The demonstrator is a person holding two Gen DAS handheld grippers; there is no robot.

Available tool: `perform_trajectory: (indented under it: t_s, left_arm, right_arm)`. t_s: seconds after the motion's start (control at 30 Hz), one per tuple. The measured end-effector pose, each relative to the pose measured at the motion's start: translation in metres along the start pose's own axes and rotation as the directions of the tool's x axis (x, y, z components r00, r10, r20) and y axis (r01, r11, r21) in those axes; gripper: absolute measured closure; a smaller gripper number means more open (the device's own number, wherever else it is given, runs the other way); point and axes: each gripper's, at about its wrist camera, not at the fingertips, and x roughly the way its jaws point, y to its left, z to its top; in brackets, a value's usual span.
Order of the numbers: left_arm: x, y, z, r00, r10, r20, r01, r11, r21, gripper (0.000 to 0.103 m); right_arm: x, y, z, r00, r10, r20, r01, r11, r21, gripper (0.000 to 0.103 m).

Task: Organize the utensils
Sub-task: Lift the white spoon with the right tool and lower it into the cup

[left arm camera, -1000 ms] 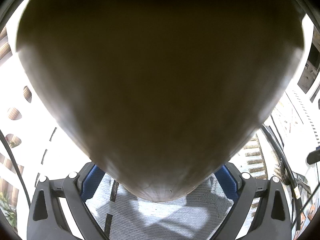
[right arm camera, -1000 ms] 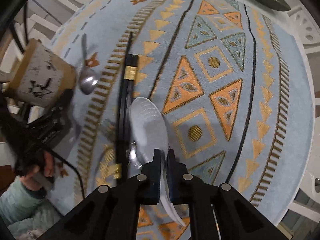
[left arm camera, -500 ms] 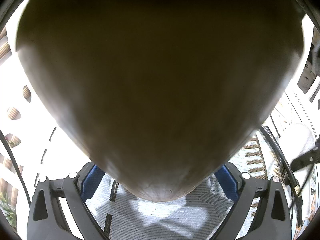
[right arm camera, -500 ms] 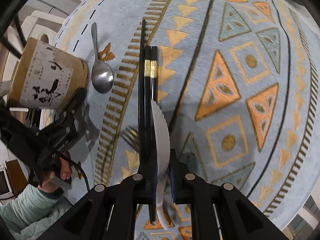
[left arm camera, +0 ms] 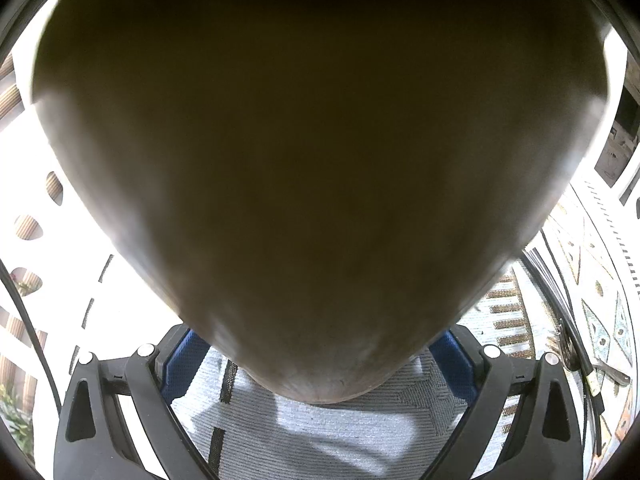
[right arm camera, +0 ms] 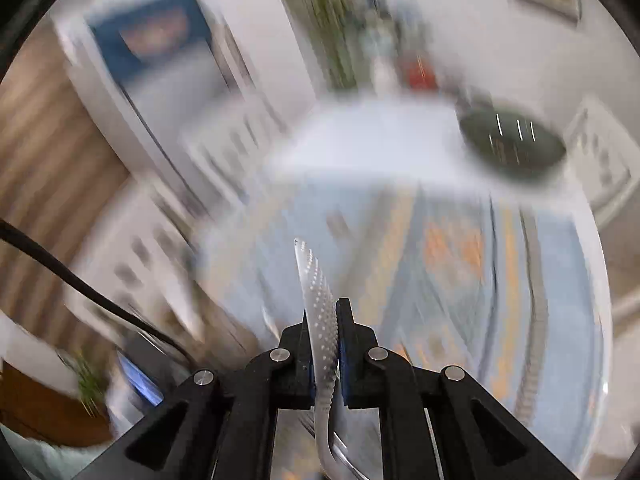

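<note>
Two surfaces carry everything: a white bench (left arm camera: 80, 240) with rounded cut-outs along its edge, and on it a woven pale-blue mat (left arm camera: 320, 432) whose orange and blue triangle pattern shows, smeared by blur, in the right wrist view. Next in size is the brown cup (left arm camera: 320, 160), which fills nearly the whole left wrist view as a dark rounded wall narrowing toward the bottom. It sits over the plain grey part of the mat, and whether it rests on the mat or is lifted clear cannot be told. Its mouth faces away from that camera, so what it holds, if anything, cannot be told. The left gripper (left arm camera: 320, 360) is clamped on this cup, a blue pad pressed to each side of its lower wall. A dark oval dish (right arm camera: 512, 148) lies far off on the bench beyond the mat's edge; blur hides its inside. The right gripper (right arm camera: 322, 320) is closed tight on a dimpled white utensil (right arm camera: 316, 280), held edge-on in the air above the mat, its tip standing past the fingers and its handle bending down beneath them. Black chopsticks (left arm camera: 591, 384) with a gold band lie on the mat, well apart from the cup. A black cable (right arm camera: 80, 284) crosses the left side.
</note>
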Motion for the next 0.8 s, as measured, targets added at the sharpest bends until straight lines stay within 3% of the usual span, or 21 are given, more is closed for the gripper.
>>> perform_trajectory:
  t_s: [0.03, 0.13, 0.27, 0.43, 0.53, 0.8]
  left_arm:
    - [0.000, -0.001, 0.000, 1.000, 0.000, 0.000, 0.000, 1.000, 0.000, 0.005]
    - [0.000, 0.000, 0.000, 1.000, 0.000, 0.000, 0.000, 1.000, 0.000, 0.005]
    - [0.000, 0.000, 0.000, 1.000, 0.000, 0.000, 0.000, 1.000, 0.000, 0.005]
    - [0.000, -0.001, 0.000, 1.000, 0.000, 0.000, 0.000, 1.000, -0.001, 0.005]
    - [0.000, -0.001, 0.000, 1.000, -0.001, 0.000, 0.001, 1.000, 0.000, 0.005]
    - [0.000, -0.001, 0.000, 1.000, 0.001, 0.000, -0.001, 1.000, -0.001, 0.005]
  right_arm:
    - [-0.013, 0.011, 0.013, 0.994, 0.062, 0.089, -0.063, 0.998, 0.013, 0.095]
    - [-0.017, 0.041, 0.030, 0.960, 0.187, 0.208, -0.195, 0.981, 0.019, 0.095]
    - [0.016, 0.072, 0.037, 0.931, 0.288, 0.223, -0.298, 0.954, 0.014, 0.095]
    - [0.064, 0.098, 0.026, 0.946, 0.249, 0.207, -0.252, 0.968, -0.013, 0.095]
    - [0.078, 0.092, 0.012, 0.957, 0.213, 0.196, -0.211, 0.977, -0.032, 0.095]
    - [0.077, 0.077, -0.013, 0.965, 0.175, 0.195, -0.172, 0.985, -0.032, 0.095]
